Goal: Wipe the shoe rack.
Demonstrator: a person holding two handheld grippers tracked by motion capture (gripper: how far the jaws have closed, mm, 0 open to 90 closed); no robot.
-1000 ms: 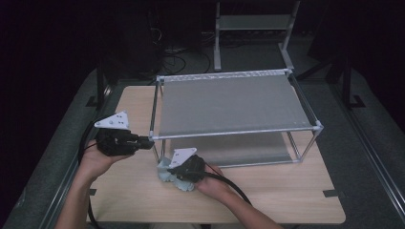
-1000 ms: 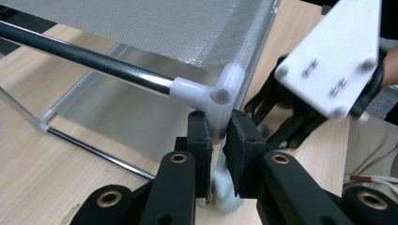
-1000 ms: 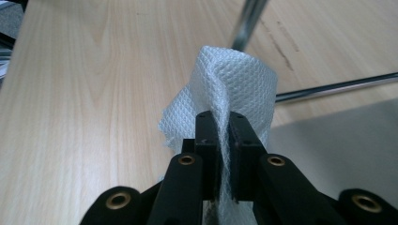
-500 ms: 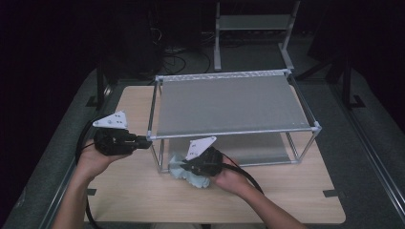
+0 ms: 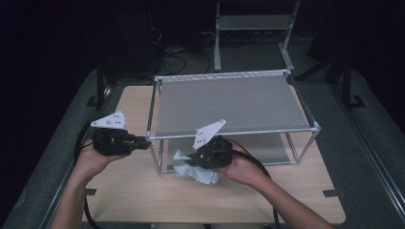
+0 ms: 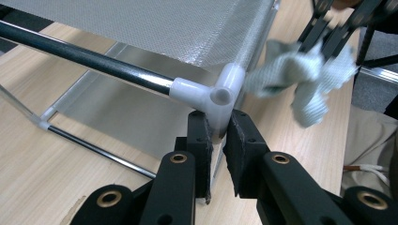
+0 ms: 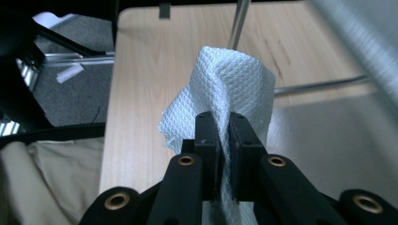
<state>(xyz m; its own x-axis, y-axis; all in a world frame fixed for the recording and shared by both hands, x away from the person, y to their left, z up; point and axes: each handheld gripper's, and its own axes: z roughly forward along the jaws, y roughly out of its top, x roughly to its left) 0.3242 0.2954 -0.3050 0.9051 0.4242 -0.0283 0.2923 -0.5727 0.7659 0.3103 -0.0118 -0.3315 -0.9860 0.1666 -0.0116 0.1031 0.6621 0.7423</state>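
Light wooden table with a two-tier metal-framed rack.

One light wooden table w/ one two-tier metal-frame rack with grey mesh shelves on it, i.e. two shelves; a second, similar rack stands in the dark bkgd. One crumpled white paper towel. Two black two-jaw grippers, one left, one right, each w/ one grey three-cornered plate and one trailing cable. Two forearms.
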